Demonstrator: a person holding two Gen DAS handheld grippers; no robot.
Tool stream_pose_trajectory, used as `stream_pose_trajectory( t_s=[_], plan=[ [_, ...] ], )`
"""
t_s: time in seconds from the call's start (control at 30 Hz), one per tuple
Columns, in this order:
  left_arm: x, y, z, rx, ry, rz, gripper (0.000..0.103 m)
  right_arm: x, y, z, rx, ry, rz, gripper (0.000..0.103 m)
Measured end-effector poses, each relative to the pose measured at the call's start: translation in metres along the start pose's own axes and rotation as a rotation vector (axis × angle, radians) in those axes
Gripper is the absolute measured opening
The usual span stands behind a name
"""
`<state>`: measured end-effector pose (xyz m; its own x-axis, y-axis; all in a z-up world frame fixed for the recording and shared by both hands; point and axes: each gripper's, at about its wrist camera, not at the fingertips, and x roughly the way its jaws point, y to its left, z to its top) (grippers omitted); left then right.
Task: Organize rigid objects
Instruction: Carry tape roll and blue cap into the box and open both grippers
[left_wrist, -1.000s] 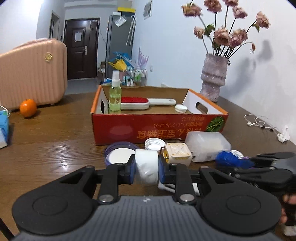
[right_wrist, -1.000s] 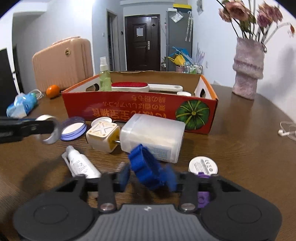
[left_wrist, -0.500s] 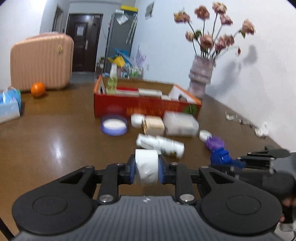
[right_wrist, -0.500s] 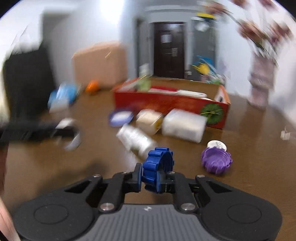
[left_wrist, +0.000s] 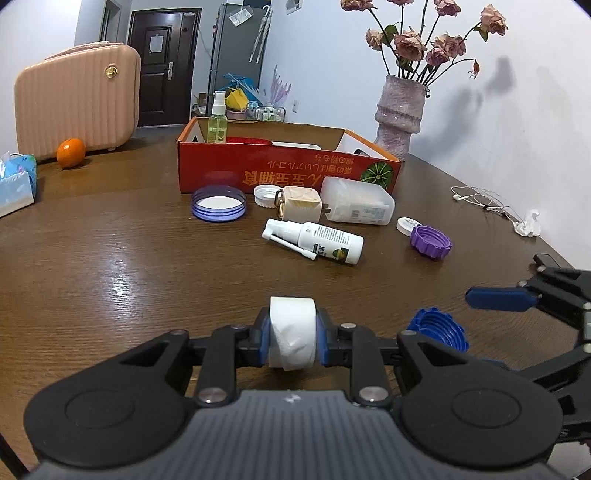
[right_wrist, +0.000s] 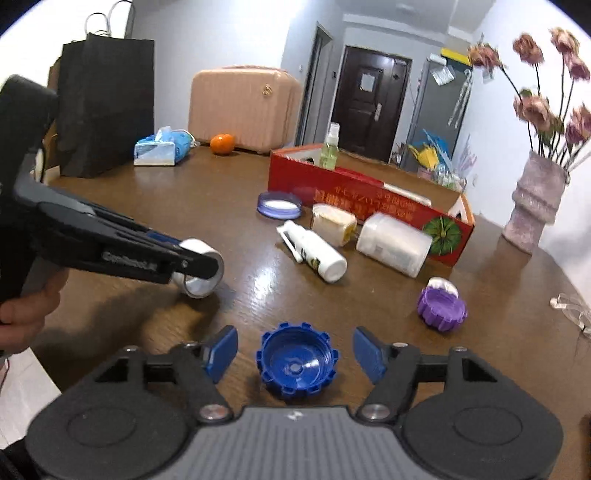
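My left gripper (left_wrist: 292, 334) is shut on a white tape roll (left_wrist: 292, 332), held low over the near part of the wooden table (left_wrist: 122, 266); the right wrist view shows the same tape roll (right_wrist: 201, 271) at the left. My right gripper (right_wrist: 295, 356) is opening, and the blue ridged cap (right_wrist: 297, 363) lies on the table between its jaws, touching neither pad. That blue cap (left_wrist: 439, 330) also shows at the right in the left wrist view. Farther off lie a purple cap (right_wrist: 441, 304), a white spray bottle (right_wrist: 314, 251), a beige cube (right_wrist: 334, 219) and a white jar (right_wrist: 393, 243).
A red cardboard box (left_wrist: 288, 168) stands behind the loose items, with a green spray bottle (left_wrist: 217, 122) inside. A purple-rimmed lid (left_wrist: 218, 203) and a white cap (left_wrist: 266, 194) sit before it. A vase (left_wrist: 399, 114), earphones (left_wrist: 480, 197), an orange (left_wrist: 71, 152) and a tissue pack (right_wrist: 162, 147) ring the table.
Both grippers have pulled back from the box toward the table's near side. The right gripper, shut on the blue cap before, has opened and the cap now rests on the table.
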<state>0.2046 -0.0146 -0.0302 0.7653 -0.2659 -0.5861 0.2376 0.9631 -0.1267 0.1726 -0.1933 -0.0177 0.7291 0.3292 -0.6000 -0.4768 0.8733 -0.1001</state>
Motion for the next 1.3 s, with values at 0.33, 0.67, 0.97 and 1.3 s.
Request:
stream_pose_trajectory(
  t_s=[0.33,0.67,0.97,1.3],
  plan=[
    [0.001,0.002,0.002,0.009,-0.009,-0.024,0.024,0.019,-0.006,-0.003,0.072,0.047,0.024,0.053],
    [0.023,0.031,0.103,0.062,-0.112,-0.095,0.024,0.027,-0.060,0.059,0.100,-0.066,-0.006,0.053],
    [0.161,0.029,0.231,0.148,-0.041,0.031,0.024,0.148,-0.161,0.186,0.199,-0.009,-0.004,0.053],
    [0.282,0.050,0.261,0.086,0.125,0.120,0.024,0.308,-0.207,0.242,0.214,0.242,-0.094,0.053]
  ],
)
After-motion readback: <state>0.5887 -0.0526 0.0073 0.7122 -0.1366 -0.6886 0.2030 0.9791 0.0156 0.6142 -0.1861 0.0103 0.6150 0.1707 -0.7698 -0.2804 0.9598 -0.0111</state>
